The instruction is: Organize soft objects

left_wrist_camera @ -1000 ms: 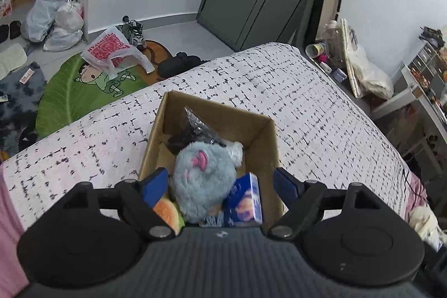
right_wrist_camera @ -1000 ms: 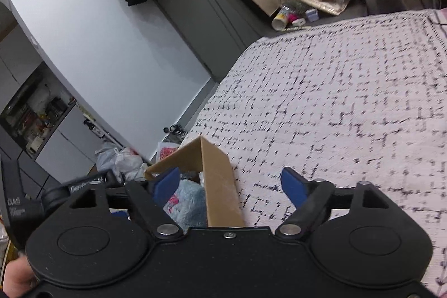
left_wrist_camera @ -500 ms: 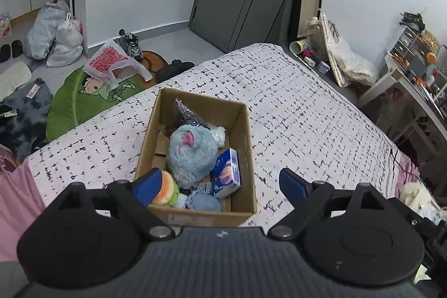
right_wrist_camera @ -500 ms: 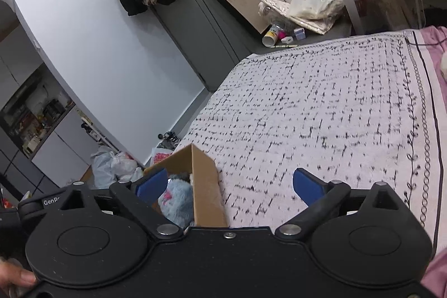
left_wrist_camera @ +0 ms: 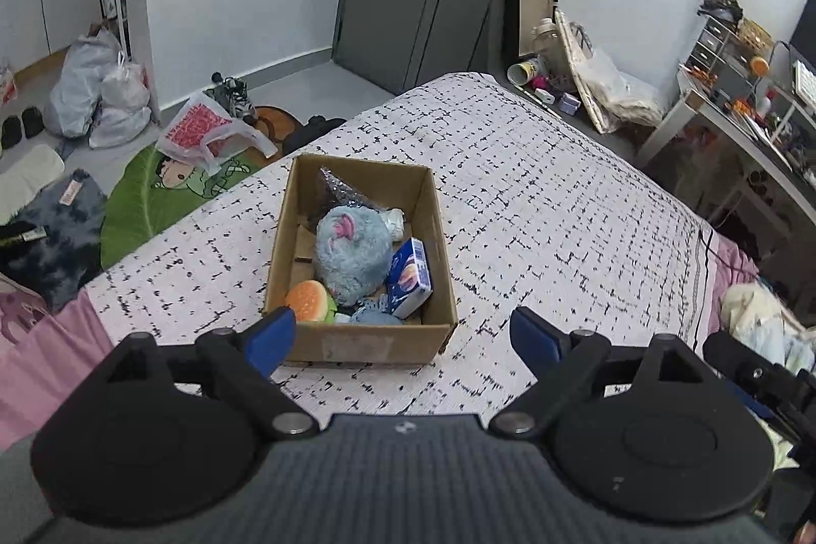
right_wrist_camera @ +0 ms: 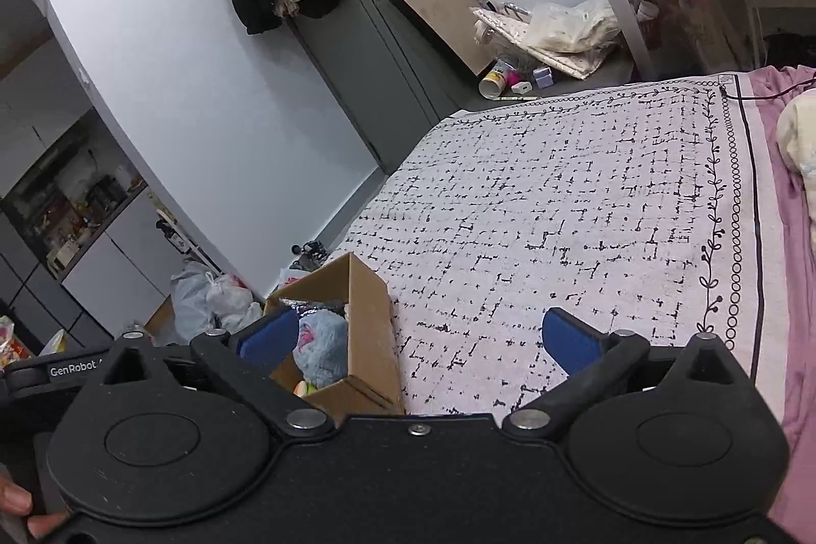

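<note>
A cardboard box (left_wrist_camera: 438, 238) stands on the patterned bedspread (left_wrist_camera: 561, 212). In it lie a blue-grey plush (left_wrist_camera: 349, 256), a soft burger toy (left_wrist_camera: 308, 300), a blue tissue pack (left_wrist_camera: 409, 278), a small blue knitted thing (left_wrist_camera: 375, 316) and a dark crinkly bag (left_wrist_camera: 336, 192). My left gripper (left_wrist_camera: 403, 337) is open and empty, above and in front of the box. My right gripper (right_wrist_camera: 418, 337) is open and empty, to the right of the box (right_wrist_camera: 367, 330), with the plush (right_wrist_camera: 321, 347) showing past its left finger.
The bedspread (right_wrist_camera: 561, 212) stretches bare to the right of the box, with pink sheet (right_wrist_camera: 795, 289) at its edge. Bags (left_wrist_camera: 97, 95), a green rug (left_wrist_camera: 148, 197) and shoes lie on the floor to the left. A cluttered desk (left_wrist_camera: 739, 110) stands at the right.
Both grippers have pulled back and up from the box, so the whole box now shows in the left wrist view. Both stay open and empty.
</note>
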Action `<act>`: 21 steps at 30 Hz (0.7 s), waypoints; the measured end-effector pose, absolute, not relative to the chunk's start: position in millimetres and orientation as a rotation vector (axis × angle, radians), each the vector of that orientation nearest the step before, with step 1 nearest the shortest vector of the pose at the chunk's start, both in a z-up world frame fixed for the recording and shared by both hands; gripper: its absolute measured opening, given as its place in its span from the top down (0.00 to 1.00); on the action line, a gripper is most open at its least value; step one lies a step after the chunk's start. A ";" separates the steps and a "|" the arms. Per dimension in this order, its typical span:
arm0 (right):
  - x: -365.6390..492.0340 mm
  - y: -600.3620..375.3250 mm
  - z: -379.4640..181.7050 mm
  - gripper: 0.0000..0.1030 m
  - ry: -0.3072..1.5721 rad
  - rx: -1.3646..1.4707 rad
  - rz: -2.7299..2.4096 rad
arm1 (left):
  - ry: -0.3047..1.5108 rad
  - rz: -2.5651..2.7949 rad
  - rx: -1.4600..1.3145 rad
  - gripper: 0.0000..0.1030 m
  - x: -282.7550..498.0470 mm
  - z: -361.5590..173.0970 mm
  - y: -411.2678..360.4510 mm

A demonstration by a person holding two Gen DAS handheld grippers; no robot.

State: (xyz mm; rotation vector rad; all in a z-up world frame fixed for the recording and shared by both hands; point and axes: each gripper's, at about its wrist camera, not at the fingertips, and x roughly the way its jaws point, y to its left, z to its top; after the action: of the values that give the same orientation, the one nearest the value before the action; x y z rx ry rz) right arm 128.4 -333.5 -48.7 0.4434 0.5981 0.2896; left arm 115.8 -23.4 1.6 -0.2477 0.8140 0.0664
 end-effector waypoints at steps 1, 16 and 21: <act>125.5 -335.8 -48.4 0.00 0.598 0.448 0.294 | 0.815 0.065 -0.241 0.13 113.2 1.8 -24.8; 95.2 -353.2 -46.8 0.00 0.583 0.465 0.328 | 0.801 0.050 -0.211 0.04 80.2 10.7 -28.5; 85.2 -354.7 -46.7 0.00 0.575 0.472 0.340 | 0.784 0.031 -0.228 0.00 73.3 11.9 -29.0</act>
State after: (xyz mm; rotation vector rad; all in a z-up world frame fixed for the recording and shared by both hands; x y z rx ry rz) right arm 85.2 -354.7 -46.7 0.4722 0.5750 0.3399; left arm 73.3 -29.0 11.9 -0.2278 0.7842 0.0309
